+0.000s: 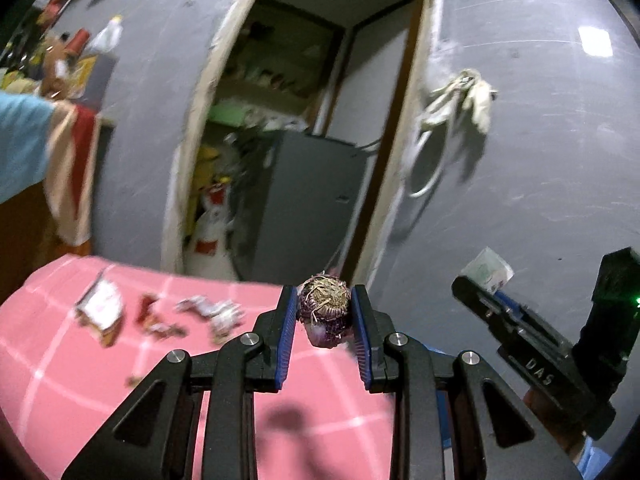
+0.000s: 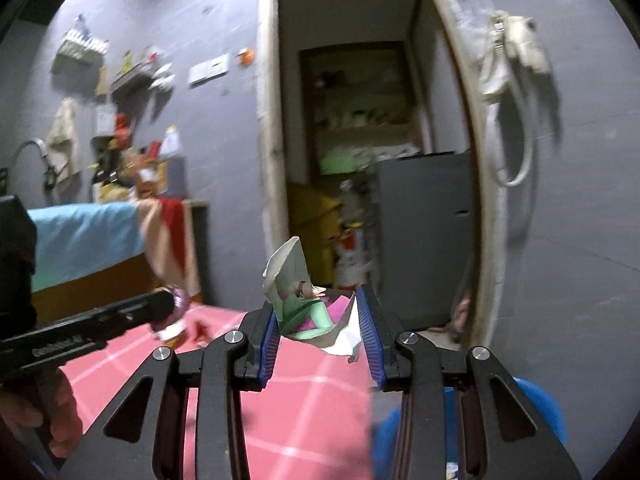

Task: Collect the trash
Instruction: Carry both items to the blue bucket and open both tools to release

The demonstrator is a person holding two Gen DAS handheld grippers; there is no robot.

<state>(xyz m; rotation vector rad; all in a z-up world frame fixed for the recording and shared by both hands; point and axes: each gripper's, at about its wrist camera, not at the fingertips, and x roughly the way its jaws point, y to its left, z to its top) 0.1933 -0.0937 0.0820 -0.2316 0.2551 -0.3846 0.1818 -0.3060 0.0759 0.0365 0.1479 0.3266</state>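
My left gripper (image 1: 325, 300) is shut on a purple onion scrap (image 1: 325, 308) with dry roots, held up above the pink checked cloth (image 1: 80, 384). In the right wrist view that gripper (image 2: 176, 304) comes in from the left with the purple scrap (image 2: 179, 300) at its tip. My right gripper (image 2: 318, 312) is shut on a crumpled green, pink and white wrapper (image 2: 304, 304). The left wrist view shows it (image 1: 486, 280) at the right with the wrapper (image 1: 488, 270) sticking out. Several torn wrapper scraps (image 1: 152, 314) lie on the cloth at the left.
A grey wall with an open doorway (image 1: 304, 120) stands ahead; a dark grey cabinet (image 1: 312, 200) and cluttered shelves are behind it. A white cloth and cord (image 1: 460, 100) hang right of the door. A blue bin rim (image 2: 536, 404) shows at the lower right. Cluttered counter (image 2: 120, 184) at left.
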